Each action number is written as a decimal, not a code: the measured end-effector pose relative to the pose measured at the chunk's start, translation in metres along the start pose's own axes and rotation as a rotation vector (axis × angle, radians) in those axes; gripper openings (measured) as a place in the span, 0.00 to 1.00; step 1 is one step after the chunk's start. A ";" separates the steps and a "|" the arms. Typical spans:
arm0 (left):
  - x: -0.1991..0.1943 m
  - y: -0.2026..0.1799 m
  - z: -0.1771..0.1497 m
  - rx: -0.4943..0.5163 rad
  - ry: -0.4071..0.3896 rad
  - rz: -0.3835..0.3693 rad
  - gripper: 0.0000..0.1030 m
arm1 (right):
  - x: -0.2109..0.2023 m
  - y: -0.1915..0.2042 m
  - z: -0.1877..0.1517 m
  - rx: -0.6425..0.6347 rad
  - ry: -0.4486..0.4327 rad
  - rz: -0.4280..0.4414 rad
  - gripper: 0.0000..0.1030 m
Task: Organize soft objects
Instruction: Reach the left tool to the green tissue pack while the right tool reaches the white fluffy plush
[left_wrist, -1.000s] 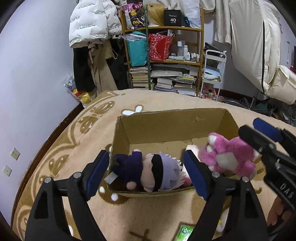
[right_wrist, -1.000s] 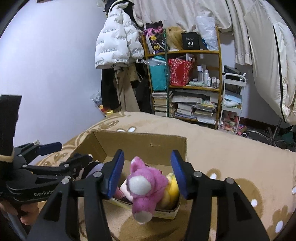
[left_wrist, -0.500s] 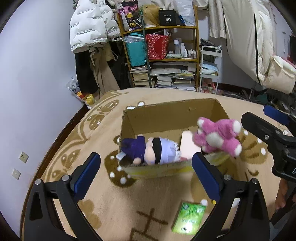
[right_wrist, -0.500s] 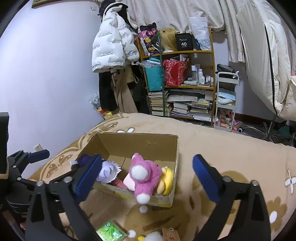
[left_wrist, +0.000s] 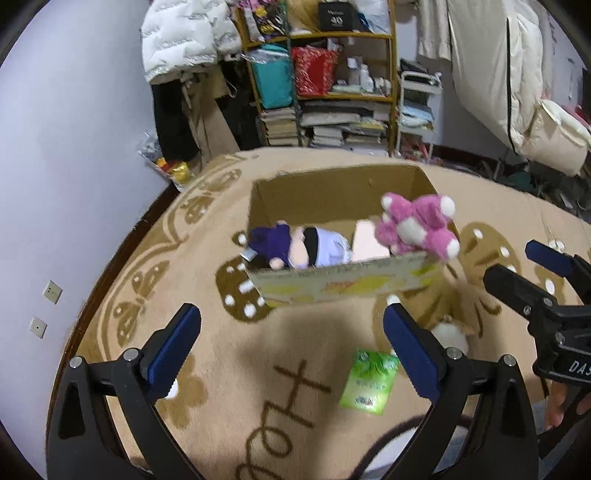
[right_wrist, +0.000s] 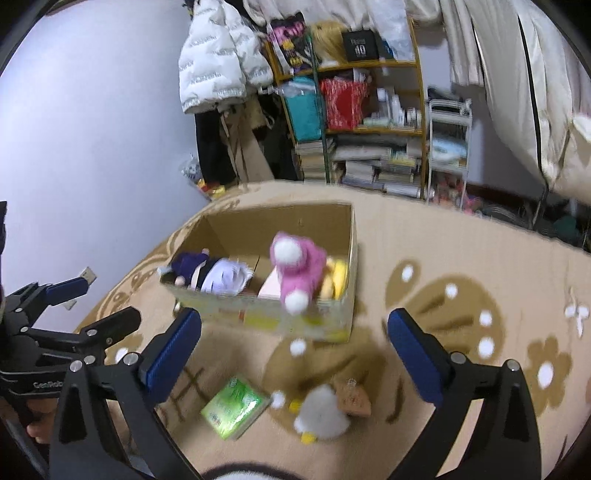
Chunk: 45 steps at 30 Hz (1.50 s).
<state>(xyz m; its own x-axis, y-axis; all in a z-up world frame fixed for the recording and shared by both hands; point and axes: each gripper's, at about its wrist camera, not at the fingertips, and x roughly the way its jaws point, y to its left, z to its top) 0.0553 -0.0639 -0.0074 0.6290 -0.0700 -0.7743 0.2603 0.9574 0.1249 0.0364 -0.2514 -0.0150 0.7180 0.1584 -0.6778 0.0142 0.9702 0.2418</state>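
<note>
A: What could go wrong from here?

B: The pink plush (right_wrist: 297, 264) is draped over the near wall of the cardboard box (right_wrist: 343, 266), one paw hanging outside. I judge it could tip out onto the rug (right_wrist: 461, 251) if the box is nudged. The dark-clothed doll (right_wrist: 212, 271) also lies high against the near-left wall.

A: And the hand-held grippers?

B: The left hand-held gripper (left_wrist: 291, 339) is spread wide and holds nothing; the right hand-held gripper (right_wrist: 293, 343) is just as wide and empty. Both hover over the rug, short of the box.

A: What is left outside?

B: One white plush with yellow feet (right_wrist: 321, 413), with a brown tag, lies on the rug near the box's front, and one green packet (right_wrist: 234, 406) lies beside it. A grab at the white plush could catch the tag alone, I think, or sweep the packet along.

A: Count it out.

B: One box. In it: one pink plush, one doll, one yellow plush (right_wrist: 338, 278), partly hidden, and a pale pink thing (left_wrist: 369, 242) I cannot identify. Outside: one white plush, one packet. Two grippers.
</note>
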 end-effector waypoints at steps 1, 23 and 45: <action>0.002 -0.002 -0.002 0.004 0.011 -0.009 0.96 | 0.000 -0.001 -0.002 0.004 0.009 -0.003 1.00; 0.084 -0.039 -0.033 0.064 0.270 -0.109 0.96 | 0.067 -0.038 -0.033 0.177 0.306 -0.030 0.97; 0.136 -0.070 -0.061 0.167 0.438 -0.135 0.95 | 0.117 -0.050 -0.067 0.281 0.531 0.004 0.65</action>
<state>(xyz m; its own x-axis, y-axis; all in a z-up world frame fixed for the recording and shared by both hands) 0.0782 -0.1234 -0.1593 0.2235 -0.0322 -0.9742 0.4546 0.8875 0.0750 0.0736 -0.2689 -0.1528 0.2735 0.3025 -0.9131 0.2479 0.8950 0.3707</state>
